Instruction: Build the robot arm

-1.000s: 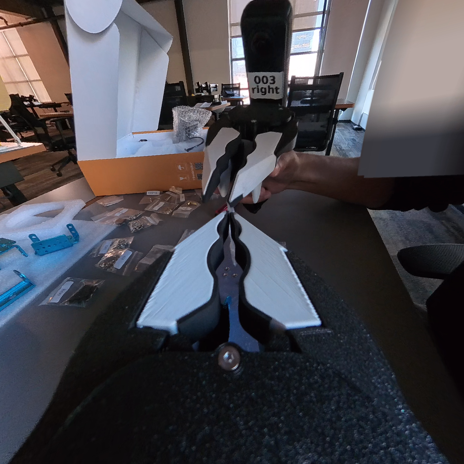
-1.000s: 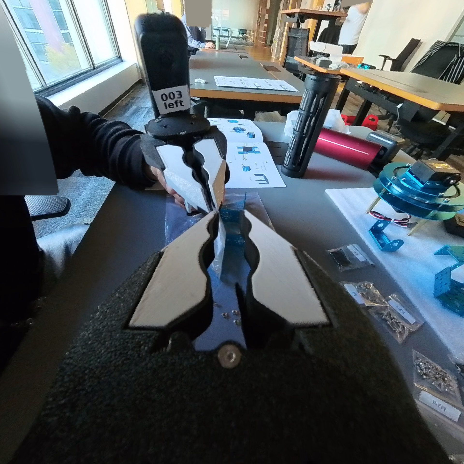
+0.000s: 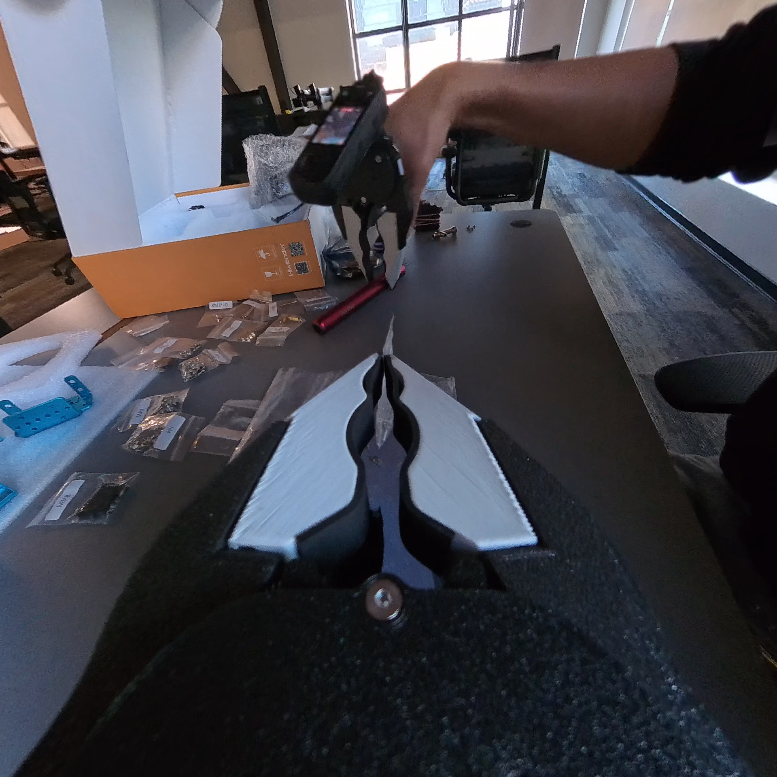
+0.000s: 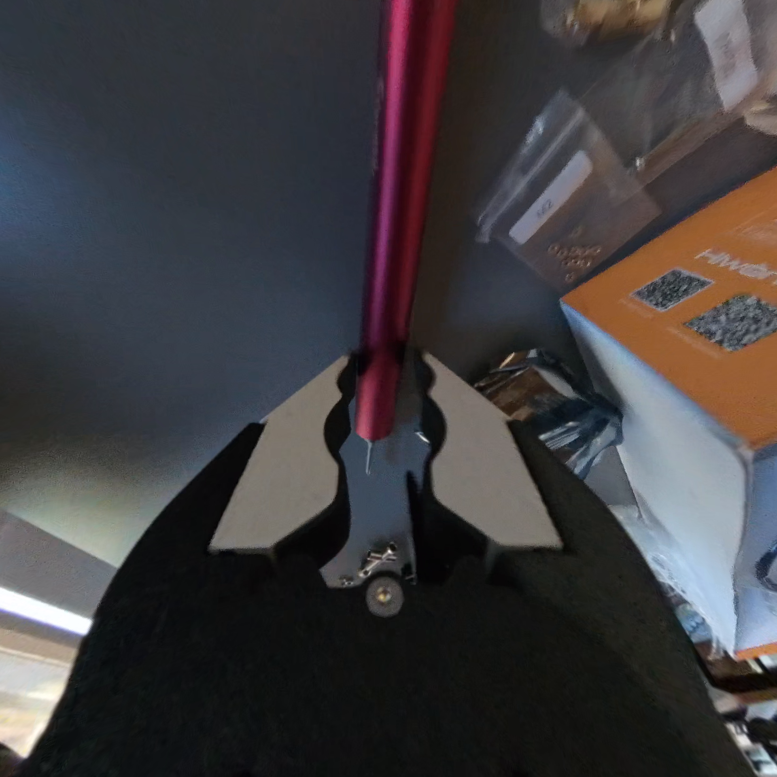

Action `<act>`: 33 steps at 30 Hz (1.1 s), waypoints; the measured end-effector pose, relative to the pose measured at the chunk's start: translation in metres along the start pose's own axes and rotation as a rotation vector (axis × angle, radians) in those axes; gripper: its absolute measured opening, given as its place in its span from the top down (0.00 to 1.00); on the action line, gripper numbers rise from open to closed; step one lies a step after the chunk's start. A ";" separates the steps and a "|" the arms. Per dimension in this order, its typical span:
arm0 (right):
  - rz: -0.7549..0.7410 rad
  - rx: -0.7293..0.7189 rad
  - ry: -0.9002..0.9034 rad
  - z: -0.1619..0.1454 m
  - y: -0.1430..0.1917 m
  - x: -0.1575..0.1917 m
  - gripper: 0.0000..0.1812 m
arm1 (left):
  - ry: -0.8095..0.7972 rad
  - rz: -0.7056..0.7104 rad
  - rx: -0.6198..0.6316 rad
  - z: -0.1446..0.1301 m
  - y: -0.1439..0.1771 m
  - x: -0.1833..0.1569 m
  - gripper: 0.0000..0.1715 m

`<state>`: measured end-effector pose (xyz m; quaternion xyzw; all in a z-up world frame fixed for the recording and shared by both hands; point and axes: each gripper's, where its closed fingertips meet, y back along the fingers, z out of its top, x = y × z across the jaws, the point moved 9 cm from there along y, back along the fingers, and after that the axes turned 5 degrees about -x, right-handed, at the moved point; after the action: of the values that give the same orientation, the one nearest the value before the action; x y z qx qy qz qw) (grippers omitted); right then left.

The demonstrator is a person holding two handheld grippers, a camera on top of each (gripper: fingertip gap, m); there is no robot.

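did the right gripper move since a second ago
Yes. In the left wrist view the right gripper has swung away from the left gripper, toward the orange box, and now straddles the red tool.

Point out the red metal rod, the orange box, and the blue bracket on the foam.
red metal rod (image 4: 395,218): right wrist view, mid shaft.
orange box (image 3: 197,273): left wrist view, its orange front wall.
blue bracket (image 3: 44,414): left wrist view, its perforated flat face.

orange box (image 3: 189,273): logo, square codes | parts bags (image 3: 157,433): white labels
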<state>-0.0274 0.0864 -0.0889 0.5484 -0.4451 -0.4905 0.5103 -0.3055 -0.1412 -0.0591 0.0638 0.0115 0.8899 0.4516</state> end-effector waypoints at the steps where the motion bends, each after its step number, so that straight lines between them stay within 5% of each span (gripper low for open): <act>1: 0.018 0.024 -0.001 0.005 0.000 0.000 0.87 | -0.001 -0.006 0.005 -0.001 -0.001 -0.001 1.00; 8: 0.042 0.095 0.076 0.015 -0.001 0.002 0.89 | -0.023 0.003 0.015 -0.001 -0.002 -0.003 1.00; 12: 0.101 -0.419 0.012 0.027 0.041 0.010 0.89 | -0.014 0.012 -0.032 0.004 0.002 -0.002 1.00; 17: 0.139 -1.283 0.097 0.080 0.114 0.049 0.90 | 0.040 -0.010 -0.095 0.007 0.007 0.003 1.00; 21: 0.494 -1.752 0.079 0.119 0.132 0.067 0.89 | 0.076 -0.033 -0.101 0.006 0.006 0.004 1.00; 24: 0.765 -1.792 -0.015 0.138 0.108 0.064 0.90 | 0.094 -0.012 -0.102 0.006 0.007 0.009 1.00; 26: 0.790 -1.707 -0.045 0.147 0.088 0.066 0.90 | 0.100 0.049 -0.100 0.007 0.009 0.016 1.00; 33: 0.488 -1.466 -0.048 0.165 0.055 0.076 0.89 | 0.227 0.318 -0.095 0.013 0.023 0.046 1.00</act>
<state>-0.1808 -0.0137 -0.0398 -0.0539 -0.1258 -0.5451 0.8271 -0.3491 -0.1182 -0.0400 -0.0575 0.0101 0.9510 0.3036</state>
